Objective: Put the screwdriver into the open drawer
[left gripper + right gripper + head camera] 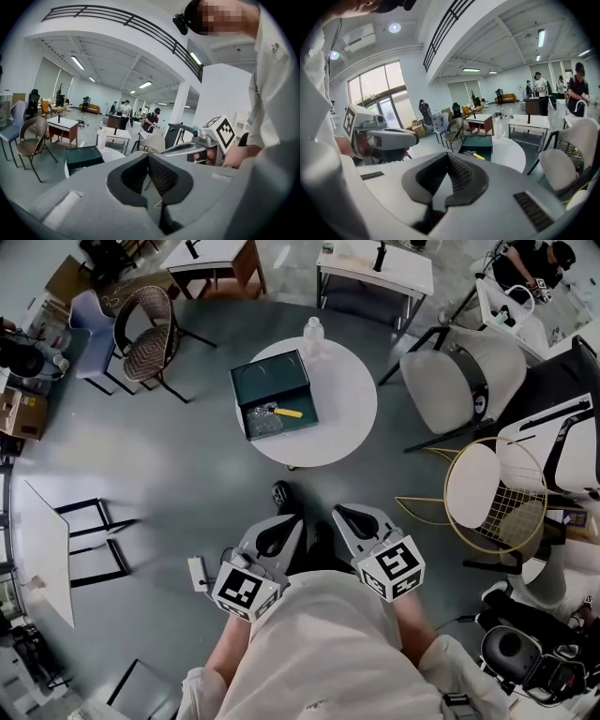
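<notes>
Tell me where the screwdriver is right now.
In the head view, upper centre, the yellow-handled screwdriver appears to lie inside the open drawer of the green box, on the left part of the round white table.

Landmark: round table (342,423).
- On it, left half: open drawer (272,379). Screwdriver (287,412) lies inside, toward the drawer's near end.
- Bottle (312,334) on the table's far edge, just behind the drawer.
- Left of table, well apart: wicker chair (148,334).
- Right of table: padded chair (464,381). Right and nearer: wire chair (492,493).
- Before the table, off it: left gripper (279,526) and right gripper (354,518), side by side.
</notes>
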{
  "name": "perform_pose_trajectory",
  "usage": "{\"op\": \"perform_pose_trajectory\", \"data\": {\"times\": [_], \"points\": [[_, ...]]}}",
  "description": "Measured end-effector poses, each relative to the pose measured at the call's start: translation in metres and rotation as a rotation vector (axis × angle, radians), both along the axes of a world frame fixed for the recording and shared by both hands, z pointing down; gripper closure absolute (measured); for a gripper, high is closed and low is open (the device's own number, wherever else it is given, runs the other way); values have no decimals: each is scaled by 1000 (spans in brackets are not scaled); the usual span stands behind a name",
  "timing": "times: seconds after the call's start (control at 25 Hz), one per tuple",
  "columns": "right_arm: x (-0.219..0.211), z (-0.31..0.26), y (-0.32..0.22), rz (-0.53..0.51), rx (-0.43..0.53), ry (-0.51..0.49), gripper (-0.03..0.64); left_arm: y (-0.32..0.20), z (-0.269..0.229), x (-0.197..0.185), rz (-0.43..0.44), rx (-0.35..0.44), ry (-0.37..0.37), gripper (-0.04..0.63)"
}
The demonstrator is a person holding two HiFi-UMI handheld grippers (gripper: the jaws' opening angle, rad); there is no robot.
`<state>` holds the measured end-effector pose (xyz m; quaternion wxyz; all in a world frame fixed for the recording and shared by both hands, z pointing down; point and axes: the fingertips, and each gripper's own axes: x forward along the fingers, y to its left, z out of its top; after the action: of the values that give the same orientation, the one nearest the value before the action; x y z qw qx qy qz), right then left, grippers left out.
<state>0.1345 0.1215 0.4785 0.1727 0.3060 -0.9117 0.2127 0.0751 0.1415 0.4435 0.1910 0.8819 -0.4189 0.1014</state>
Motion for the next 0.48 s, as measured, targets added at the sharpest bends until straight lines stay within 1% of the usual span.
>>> {"op": "perform_pose_trajectory", "data": {"times": [0.16, 0.28, 0.48], "points": [[5, -4, 32, -45, 15, -45, 609, 31, 2, 9, -31, 4, -4, 583], [9, -12, 44, -62, 48, -61, 611, 40, 2, 12, -45, 20, -19, 583], [8, -20, 58, -68, 67, -84, 611, 53, -5, 9, -63, 45, -14, 583]]}}
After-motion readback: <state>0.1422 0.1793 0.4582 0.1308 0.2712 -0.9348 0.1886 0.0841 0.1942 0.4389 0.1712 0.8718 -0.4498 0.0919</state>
